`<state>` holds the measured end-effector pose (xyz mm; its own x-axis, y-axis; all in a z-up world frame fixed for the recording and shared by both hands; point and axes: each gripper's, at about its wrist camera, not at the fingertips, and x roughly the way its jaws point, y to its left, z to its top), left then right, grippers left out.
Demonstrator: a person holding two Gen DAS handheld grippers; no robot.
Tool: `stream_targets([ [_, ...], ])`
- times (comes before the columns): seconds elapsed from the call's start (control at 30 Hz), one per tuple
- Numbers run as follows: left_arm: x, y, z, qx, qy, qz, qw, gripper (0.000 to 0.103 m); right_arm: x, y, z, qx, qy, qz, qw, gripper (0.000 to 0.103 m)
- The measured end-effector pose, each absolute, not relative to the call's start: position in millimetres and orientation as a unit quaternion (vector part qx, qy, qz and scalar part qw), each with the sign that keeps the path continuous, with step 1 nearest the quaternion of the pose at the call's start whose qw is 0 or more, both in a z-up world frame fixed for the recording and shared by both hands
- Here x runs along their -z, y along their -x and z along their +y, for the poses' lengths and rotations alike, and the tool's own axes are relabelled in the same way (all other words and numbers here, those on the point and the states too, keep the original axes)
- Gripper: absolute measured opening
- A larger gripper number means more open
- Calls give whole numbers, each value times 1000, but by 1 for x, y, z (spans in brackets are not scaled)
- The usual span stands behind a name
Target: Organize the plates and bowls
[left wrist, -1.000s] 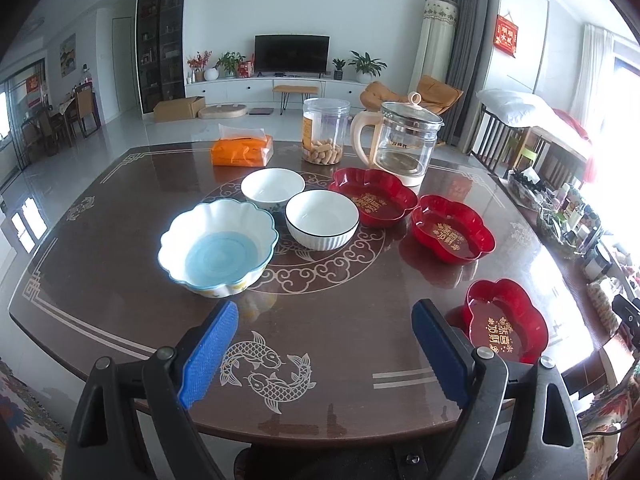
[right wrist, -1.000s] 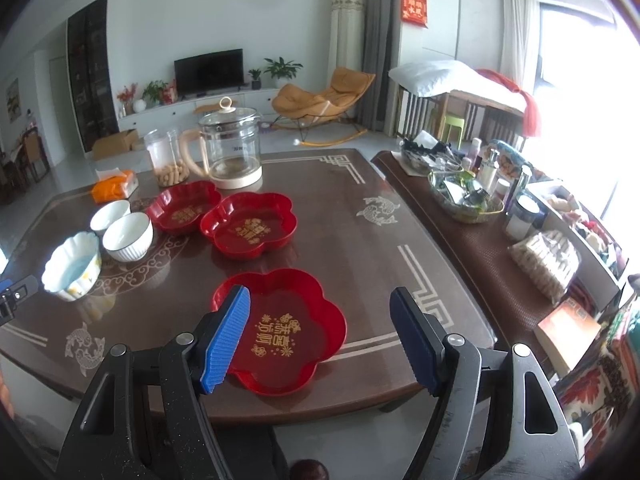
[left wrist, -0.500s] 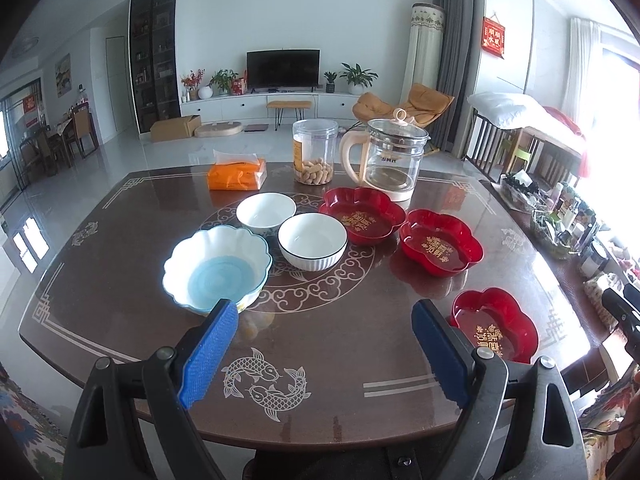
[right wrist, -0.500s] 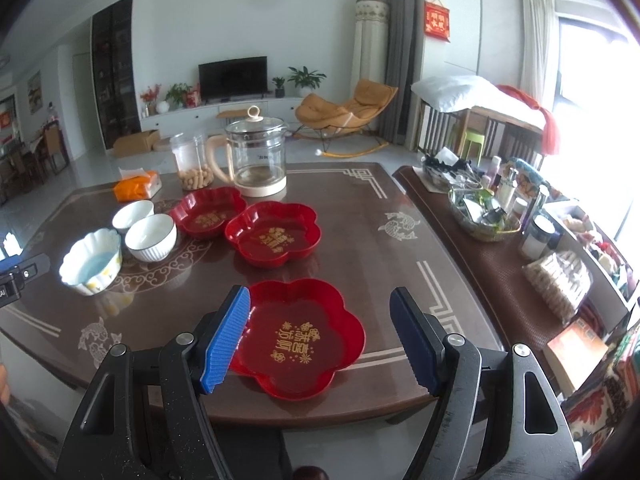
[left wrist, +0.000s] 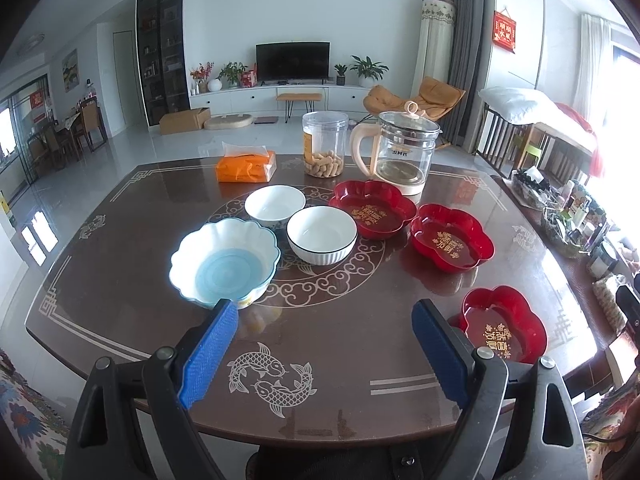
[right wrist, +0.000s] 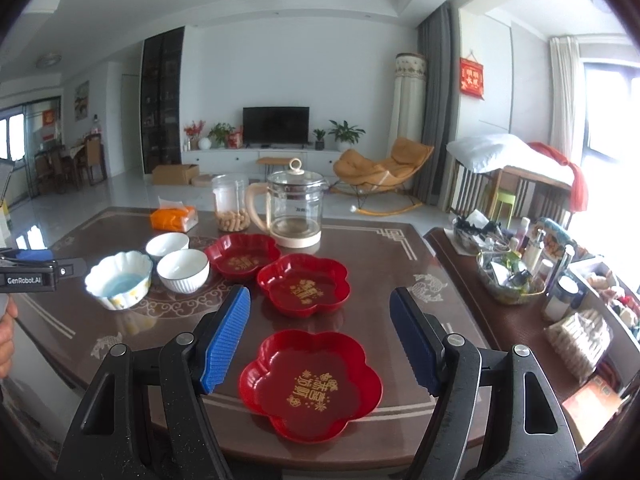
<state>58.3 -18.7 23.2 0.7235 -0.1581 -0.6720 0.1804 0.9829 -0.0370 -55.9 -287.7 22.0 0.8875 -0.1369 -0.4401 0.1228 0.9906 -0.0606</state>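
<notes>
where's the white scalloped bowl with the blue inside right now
The white scalloped bowl with the blue inside sits left on the dark wooden table, beside the white ribbed bowl.

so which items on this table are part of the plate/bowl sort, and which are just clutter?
Task items:
- three red flower-shaped plates
- scalloped bowl with blue inside
- ribbed white bowl
- small white bowl

Lying about:
- glass kettle
- clear snack jar
- orange tissue pack
- basket of bottles on the side counter
</notes>
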Motion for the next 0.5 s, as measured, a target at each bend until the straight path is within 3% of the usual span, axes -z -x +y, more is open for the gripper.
stream_targets([
  [0.5,2,-66,-31,89,-36,386,918,89,4,50,-283,42,34,276,960,76],
])
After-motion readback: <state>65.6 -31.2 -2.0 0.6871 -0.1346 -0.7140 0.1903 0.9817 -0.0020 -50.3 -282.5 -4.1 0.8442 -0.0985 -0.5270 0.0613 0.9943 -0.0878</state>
